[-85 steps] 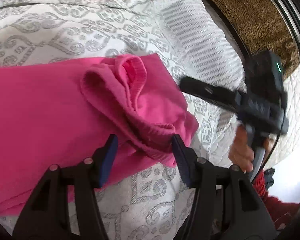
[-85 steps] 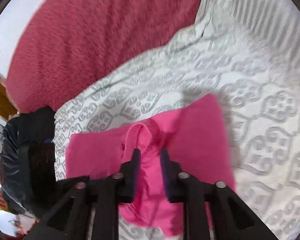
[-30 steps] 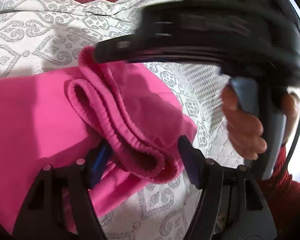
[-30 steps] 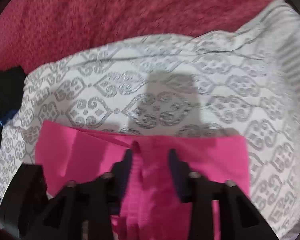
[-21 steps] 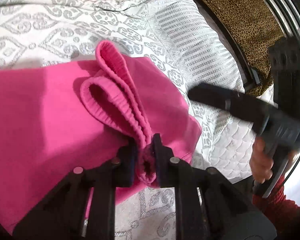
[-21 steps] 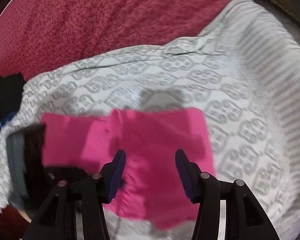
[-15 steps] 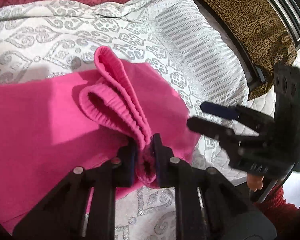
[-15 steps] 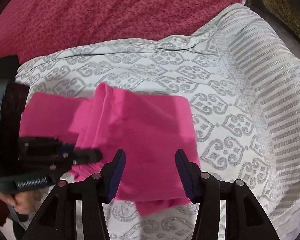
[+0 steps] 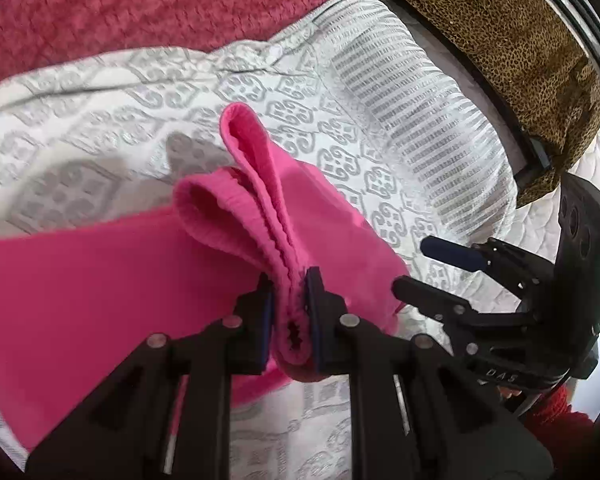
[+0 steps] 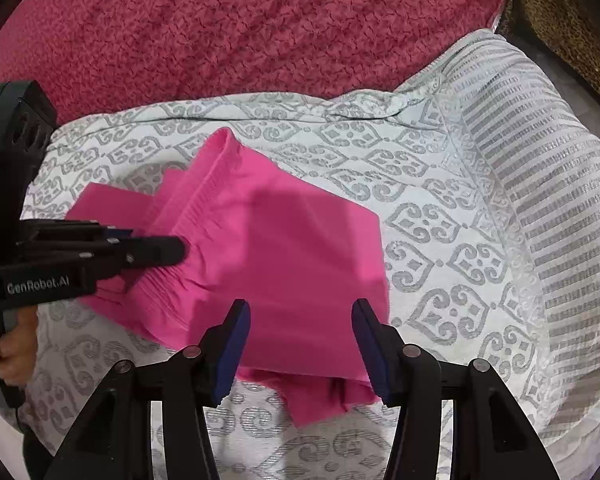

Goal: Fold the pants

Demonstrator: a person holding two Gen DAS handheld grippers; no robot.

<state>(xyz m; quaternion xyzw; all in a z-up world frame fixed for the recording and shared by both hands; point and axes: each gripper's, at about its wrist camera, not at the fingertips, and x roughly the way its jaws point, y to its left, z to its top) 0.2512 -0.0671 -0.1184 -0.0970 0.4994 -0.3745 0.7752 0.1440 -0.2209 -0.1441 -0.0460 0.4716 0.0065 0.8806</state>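
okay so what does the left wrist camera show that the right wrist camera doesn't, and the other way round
Only the left wrist view shows the left gripper pinching the waistband head-on, plus the full leopard-print fabric. Only the right wrist view shows the right gripper open above the pants' near corner, pressing on nothing. Both show the pink pants, the patterned bedspread and the red blanket.

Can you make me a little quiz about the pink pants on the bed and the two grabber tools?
1. True or false: the left tool pinches the waistband of the pink pants.
2. The right tool is: A) open, holding nothing; B) shut on the pants.
3. What pattern is on the brown cloth beyond the grey-patterned bedspread?

Key: 1 true; 2 A; 3 leopard spots.
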